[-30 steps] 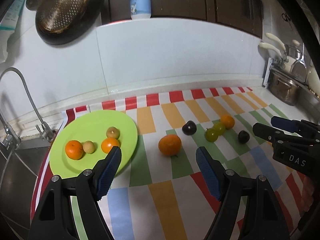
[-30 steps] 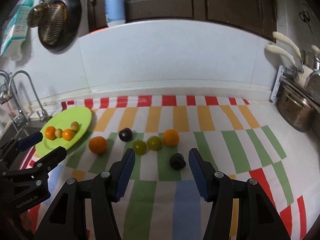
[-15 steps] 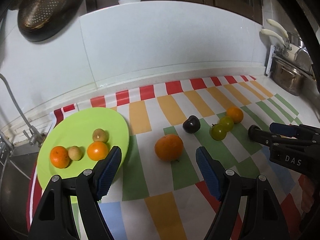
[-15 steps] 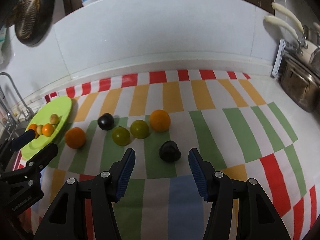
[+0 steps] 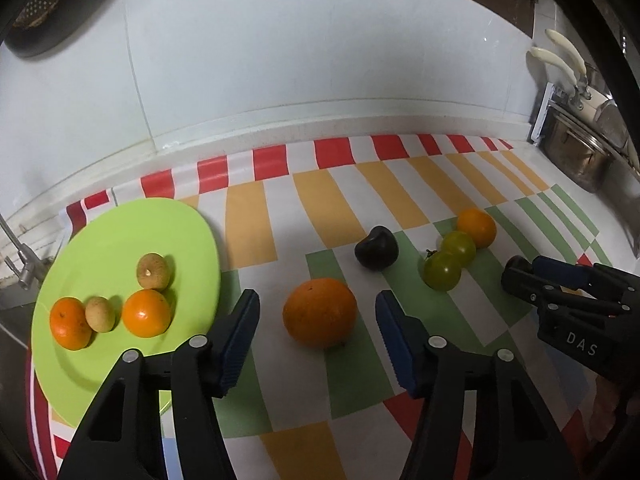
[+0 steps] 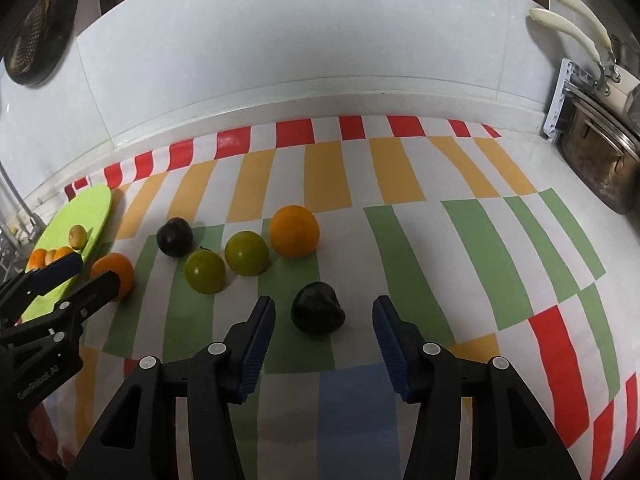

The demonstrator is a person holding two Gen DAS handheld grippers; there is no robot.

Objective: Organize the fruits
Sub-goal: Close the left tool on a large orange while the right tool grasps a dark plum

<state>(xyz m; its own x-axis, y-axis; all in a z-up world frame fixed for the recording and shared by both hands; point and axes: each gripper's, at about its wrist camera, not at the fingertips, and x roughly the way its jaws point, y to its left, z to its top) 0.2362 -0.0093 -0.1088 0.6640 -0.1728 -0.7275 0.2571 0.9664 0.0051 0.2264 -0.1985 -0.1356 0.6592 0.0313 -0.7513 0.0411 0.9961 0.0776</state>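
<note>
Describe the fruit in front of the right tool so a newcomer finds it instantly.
On the striped cloth, right of the green plate, loose fruit lie in a cluster. The target is the dark plum nearest the camera, lying apart, between the right tool fingers. The other dark plum sits farther back, left of the two green fruits.

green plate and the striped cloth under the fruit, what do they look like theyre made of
Green plate: probably plastic or melamine, going by its flat, even lime colour and soft sheen. Striped cloth: looks like wipe-clean vinyl or oilcloth, smooth and slightly glossy with printed blocks, no visible weave. Neither is certain.
</note>
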